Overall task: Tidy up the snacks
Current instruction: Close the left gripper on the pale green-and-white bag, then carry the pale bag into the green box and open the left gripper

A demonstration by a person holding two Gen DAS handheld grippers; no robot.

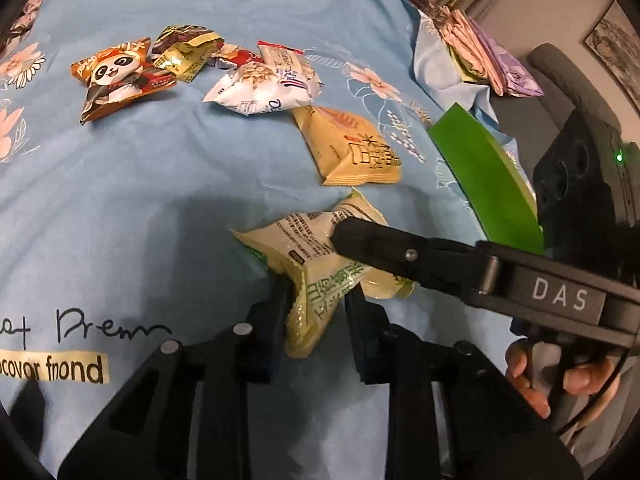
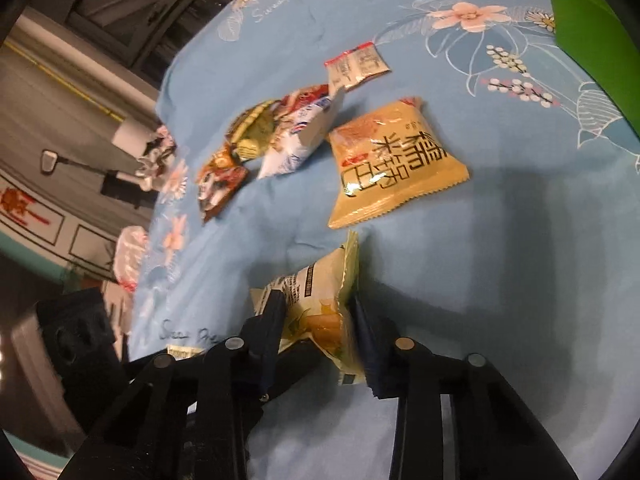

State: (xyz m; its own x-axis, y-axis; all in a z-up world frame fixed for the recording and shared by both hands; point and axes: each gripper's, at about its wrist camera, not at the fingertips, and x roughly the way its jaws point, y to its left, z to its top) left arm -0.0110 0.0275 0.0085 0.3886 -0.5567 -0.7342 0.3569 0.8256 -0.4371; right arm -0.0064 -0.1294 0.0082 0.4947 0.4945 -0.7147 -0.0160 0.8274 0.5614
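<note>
I am holding a black two-finger gripper in each hand over a pale blue bedsheet (image 1: pixel 140 184) printed with pink flowers. Both grippers pinch the same thing: a crinkled pale yellow-green foil snack packet (image 1: pixel 308 256) with dark printed text, lifted just off the sheet. My left gripper (image 1: pixel 316 312) is narrowed onto the packet's lower corner, so the packet rises straight ahead of its fingers. My right gripper (image 2: pixel 316 320) comes in from the right side and is closed on the packet's upper right part; in the left camera one of its fingers lies across the wrapper. The packet's long axis runs roughly from my left fingertips up and away toward my right fingertips, so each hand has one end and neither is clearly nearer. Just beyond the packet, ahead of both grippers, a tan yellow pillow-shaped snack bag (image 1: pixel 352 152) with large dark characters lies flat on the sheet. Farther ahead and to the left sits a loose cluster: an orange packet with a cartoon panda (image 1: pixel 116 76) and a white crumpled packet (image 1: pixel 260 92) among others. To the right of my left gripper a bright green flat board or box flap (image 1: pixel 484 184) stands tilted; I judge it the likely place for the snacks.
</note>
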